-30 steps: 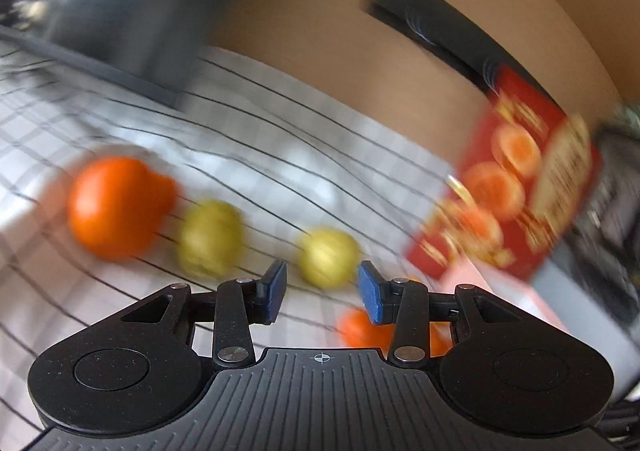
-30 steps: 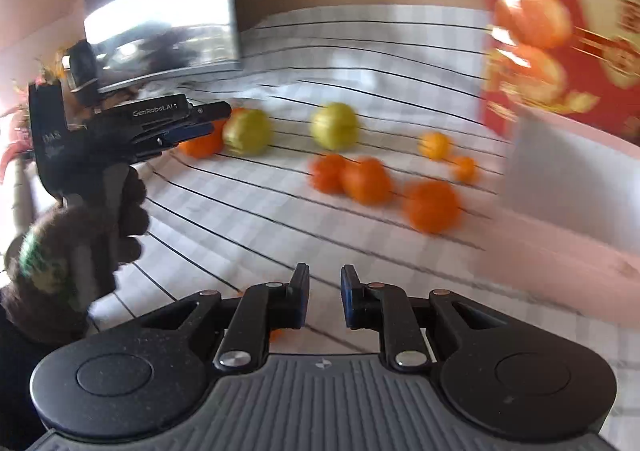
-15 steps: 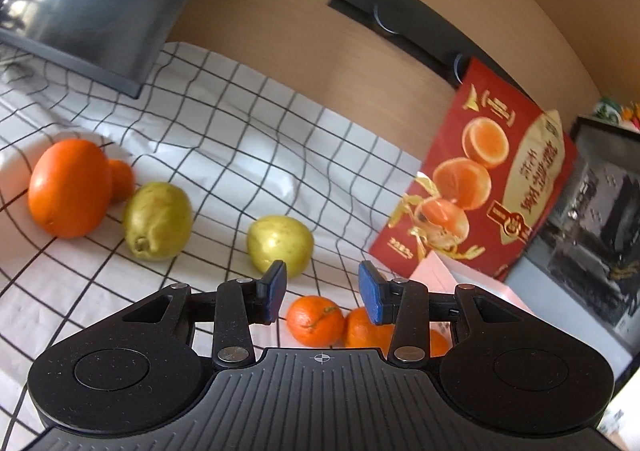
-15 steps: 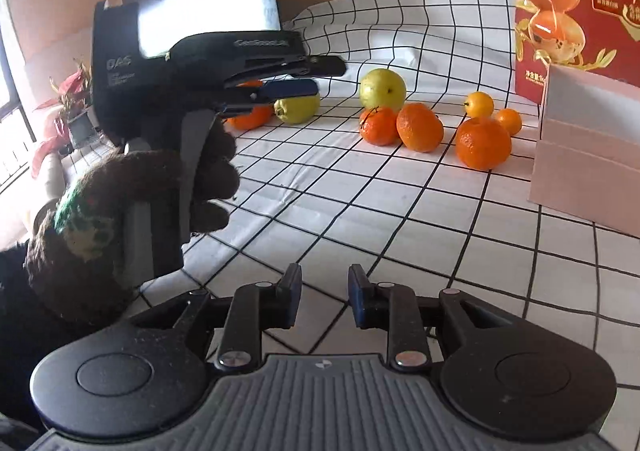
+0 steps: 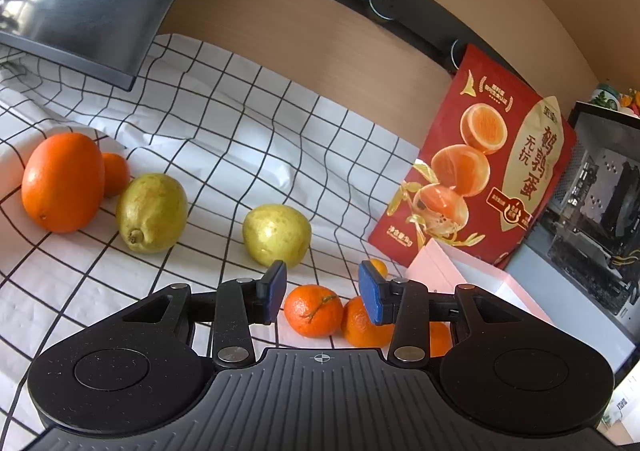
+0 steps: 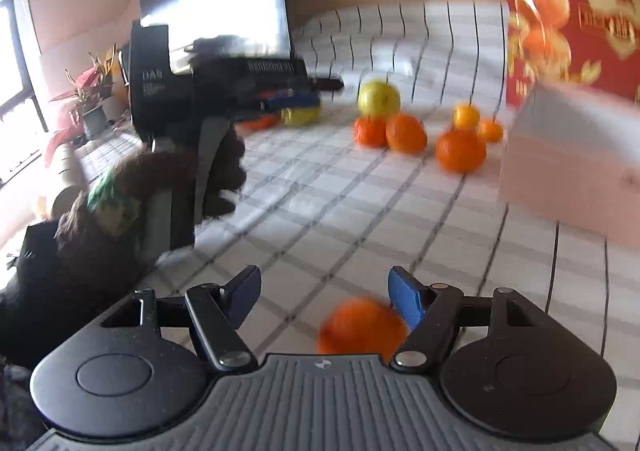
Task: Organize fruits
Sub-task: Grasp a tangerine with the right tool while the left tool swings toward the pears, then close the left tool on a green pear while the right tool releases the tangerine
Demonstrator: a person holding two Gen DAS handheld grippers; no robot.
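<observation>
We sort fruit on the checked desk (image 5: 248,139).
Red bag (image 5: 480,171) at 2 o'clock, big orange (image 5: 62,183) at 9, two pears between. Our right claw (image 6: 324,295) has just been widening, loose around a blurred mandarin (image 6: 360,327); our left claw (image 5: 322,293) stands narrowly parted, empty.
</observation>
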